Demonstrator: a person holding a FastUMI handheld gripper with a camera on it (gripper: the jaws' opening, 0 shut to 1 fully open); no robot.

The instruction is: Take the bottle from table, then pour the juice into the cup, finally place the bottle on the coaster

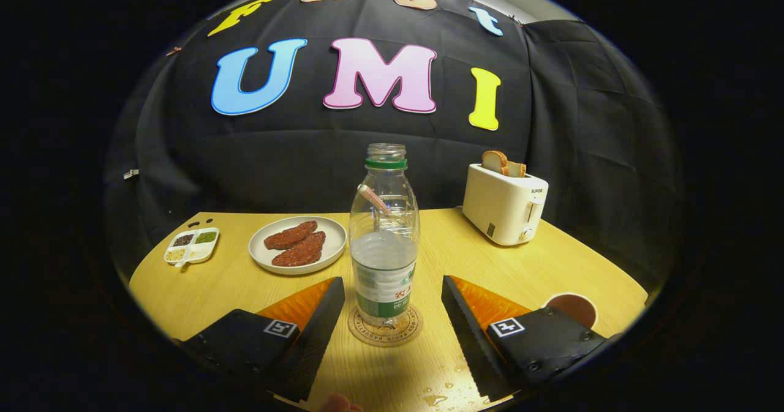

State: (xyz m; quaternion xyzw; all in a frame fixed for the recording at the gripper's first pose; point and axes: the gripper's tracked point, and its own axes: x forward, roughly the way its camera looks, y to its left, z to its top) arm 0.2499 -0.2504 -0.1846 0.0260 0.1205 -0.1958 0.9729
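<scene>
A clear plastic bottle with a green neck ring and no cap stands upright on a round coaster, about half full of clear liquid. My gripper is open, its two fingers standing either side of the bottle's lower half with a gap on each side. A cup with a dark inside stands to the right, just beyond the right finger, partly hidden by it.
A white plate with two brown patties lies left of the bottle. A small divided dish sits far left. A white toaster with bread stands back right. Drops of liquid wet the wooden table near the fingers.
</scene>
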